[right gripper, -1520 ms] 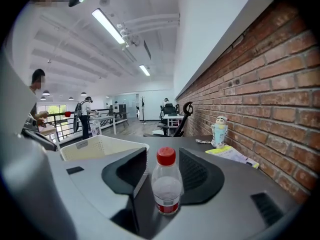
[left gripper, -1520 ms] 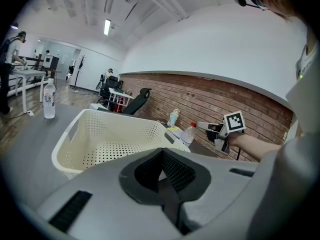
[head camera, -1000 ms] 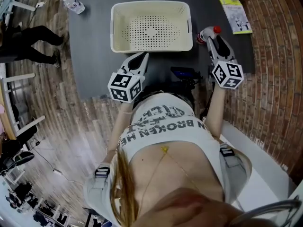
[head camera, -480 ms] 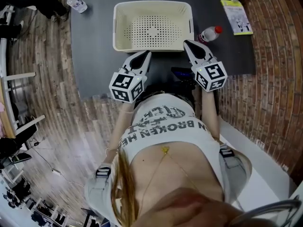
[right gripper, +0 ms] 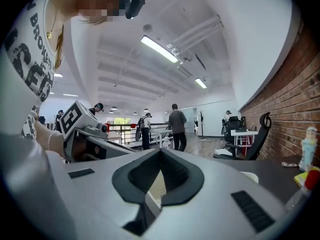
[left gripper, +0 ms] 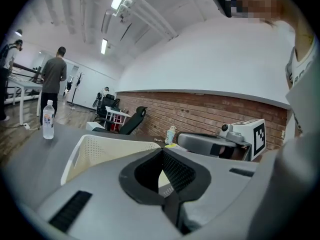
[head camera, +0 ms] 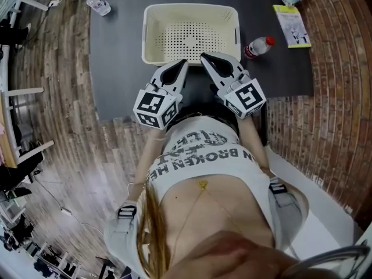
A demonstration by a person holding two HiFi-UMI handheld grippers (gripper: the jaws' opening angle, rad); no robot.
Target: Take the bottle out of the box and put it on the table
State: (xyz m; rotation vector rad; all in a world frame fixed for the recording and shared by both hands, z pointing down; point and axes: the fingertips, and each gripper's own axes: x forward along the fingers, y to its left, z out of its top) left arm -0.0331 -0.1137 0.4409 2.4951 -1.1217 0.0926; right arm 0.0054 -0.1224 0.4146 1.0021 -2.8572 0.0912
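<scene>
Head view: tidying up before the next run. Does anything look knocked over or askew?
The red-capped bottle appears to lie on its side on the table, right of the empty basket. Nothing else stands out.

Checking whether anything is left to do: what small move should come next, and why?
Probably just draw both tools back and rest them. The basket looks empty, the red-capped bottle lies on the table to its right, and the left tool and right tool are both shut on nothing.

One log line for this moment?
bottle: on table beside basket | basket: empty | left tongs: shut | right tongs: shut
</scene>
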